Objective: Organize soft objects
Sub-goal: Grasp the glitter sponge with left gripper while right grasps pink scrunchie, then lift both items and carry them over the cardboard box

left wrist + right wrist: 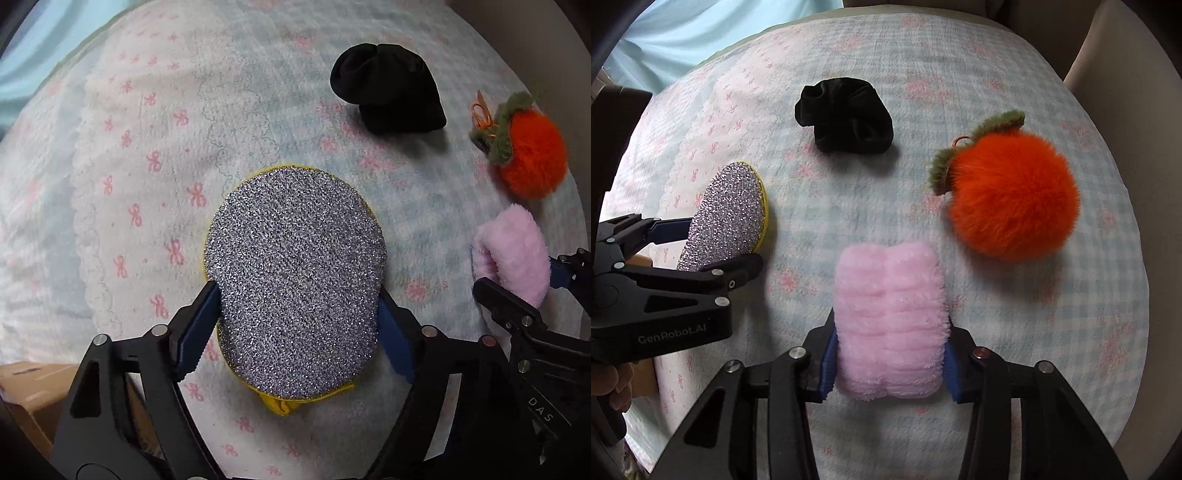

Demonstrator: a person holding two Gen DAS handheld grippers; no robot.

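A silver glitter sponge (295,240) with a yellow edge lies on the bow-patterned cover (147,155). My left gripper (297,295) points down over it, its blue pads pressed against both sides. The right wrist view shows that sponge (727,214) at the left, in the left gripper (713,247). A pink plush pad (890,295) sits between the blue pads of my right gripper (891,321), squeezed at the waist. The left wrist view catches the pink pad (513,251) at the right edge.
A black velvet scrunchie (846,114) lies farther back, and an orange fur pompom (1012,195) with green leaves and a metal ring rests to the right. A cardboard box (29,398) is beside the cover at lower left. A beige cushion (1126,74) borders the right.
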